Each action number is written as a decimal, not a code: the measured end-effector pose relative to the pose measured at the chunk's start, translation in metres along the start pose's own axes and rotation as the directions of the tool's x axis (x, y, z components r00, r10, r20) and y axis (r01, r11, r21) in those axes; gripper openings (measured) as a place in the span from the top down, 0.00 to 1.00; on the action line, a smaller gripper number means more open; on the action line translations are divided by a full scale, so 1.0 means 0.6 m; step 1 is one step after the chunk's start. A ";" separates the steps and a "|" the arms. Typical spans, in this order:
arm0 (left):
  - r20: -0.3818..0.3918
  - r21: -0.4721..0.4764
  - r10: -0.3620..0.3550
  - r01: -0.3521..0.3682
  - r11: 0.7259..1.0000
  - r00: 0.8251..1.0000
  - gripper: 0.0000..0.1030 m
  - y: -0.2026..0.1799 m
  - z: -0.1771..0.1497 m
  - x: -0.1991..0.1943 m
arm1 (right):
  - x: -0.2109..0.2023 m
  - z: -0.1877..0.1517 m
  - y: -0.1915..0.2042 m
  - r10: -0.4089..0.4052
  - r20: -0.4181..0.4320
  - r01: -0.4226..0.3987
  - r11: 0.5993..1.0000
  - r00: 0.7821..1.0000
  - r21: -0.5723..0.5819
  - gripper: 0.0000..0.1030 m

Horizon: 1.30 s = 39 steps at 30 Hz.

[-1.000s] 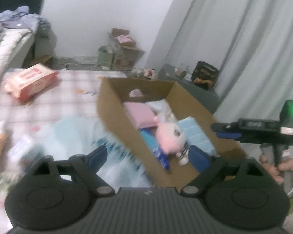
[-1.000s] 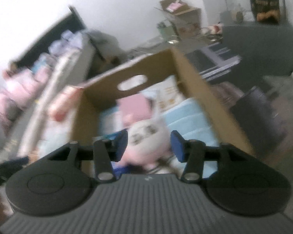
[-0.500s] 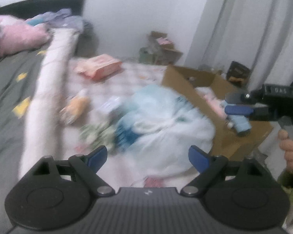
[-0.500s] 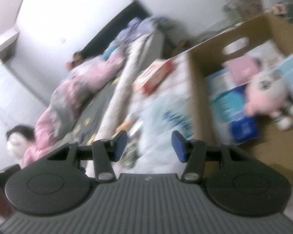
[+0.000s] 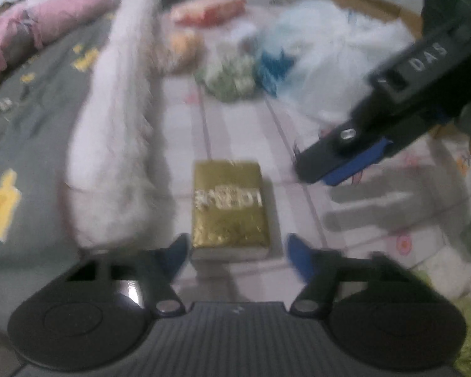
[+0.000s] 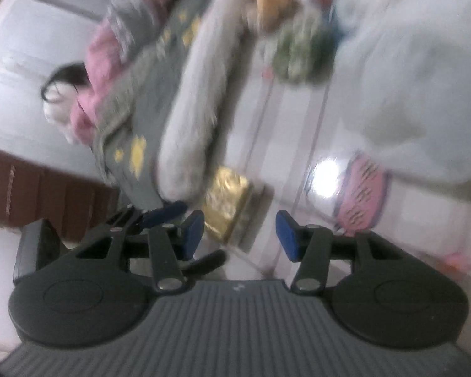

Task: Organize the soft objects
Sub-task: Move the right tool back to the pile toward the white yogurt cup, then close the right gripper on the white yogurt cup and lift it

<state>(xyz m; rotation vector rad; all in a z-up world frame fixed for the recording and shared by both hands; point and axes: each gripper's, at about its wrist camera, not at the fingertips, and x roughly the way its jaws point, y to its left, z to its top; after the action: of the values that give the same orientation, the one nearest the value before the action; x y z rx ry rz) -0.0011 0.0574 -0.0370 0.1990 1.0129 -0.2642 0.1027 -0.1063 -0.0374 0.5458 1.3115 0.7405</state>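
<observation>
Biggest thing in my view is the bed with the grey quilt (image 5: pixel 31 132) off to the left, a long fuzzy white bolster (image 5: pixel 116 144) along its edge, and the checked sheet (image 5: pixel 235 119) everything's sitting on. Further back there's a pale blue-white plastic bag (image 5: pixel 329 59) and a small green packet (image 5: pixel 232 78), all pretty blurry. The piece I care about is the gold packet (image 5: pixel 227 204), lying flat on the sheet right in front of my left gripper (image 5: pixel 237 253), long axis pointing straight away from me and roughly centred between the fingers. The left jaws are closing, but the pads don't look like they're pressing on it yet. My right gripper (image 6: pixel 238 231) is partly spread and empty, with the packet off to its left, so the left hand's clearly the closer one for this grab, I reckon.
</observation>
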 end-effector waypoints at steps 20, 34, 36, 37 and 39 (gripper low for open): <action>0.266 0.055 -0.019 0.004 0.998 0.964 0.17 0.039 0.118 -0.032 | -0.102 0.114 0.047 -0.097 0.208 0.120 0.988 0.973 -0.099 0.51; 0.184 0.092 -0.145 0.130 0.987 0.972 0.22 0.020 0.396 0.142 | -0.187 0.294 0.010 -0.124 0.400 0.139 0.990 0.908 -0.009 0.51; 0.149 0.083 -0.143 0.132 0.988 0.978 0.22 0.015 0.422 0.175 | -0.180 0.314 -0.012 -0.130 0.391 0.128 0.991 0.911 0.032 0.51; 0.132 0.085 -0.140 0.129 0.988 0.981 0.22 0.012 0.430 0.189 | -0.176 0.332 -0.036 -0.129 0.386 0.111 0.992 0.913 0.067 0.51; 0.100 0.095 -0.123 0.114 0.989 0.987 0.23 0.007 0.442 0.216 | -0.160 0.344 -0.049 -0.121 0.385 0.094 0.992 0.915 0.088 0.51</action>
<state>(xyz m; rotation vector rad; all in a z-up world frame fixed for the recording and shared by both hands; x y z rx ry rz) 0.2794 -0.0305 -0.0111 0.2040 0.9100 -0.4247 0.3018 -0.1875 0.0432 0.6340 0.9861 0.4661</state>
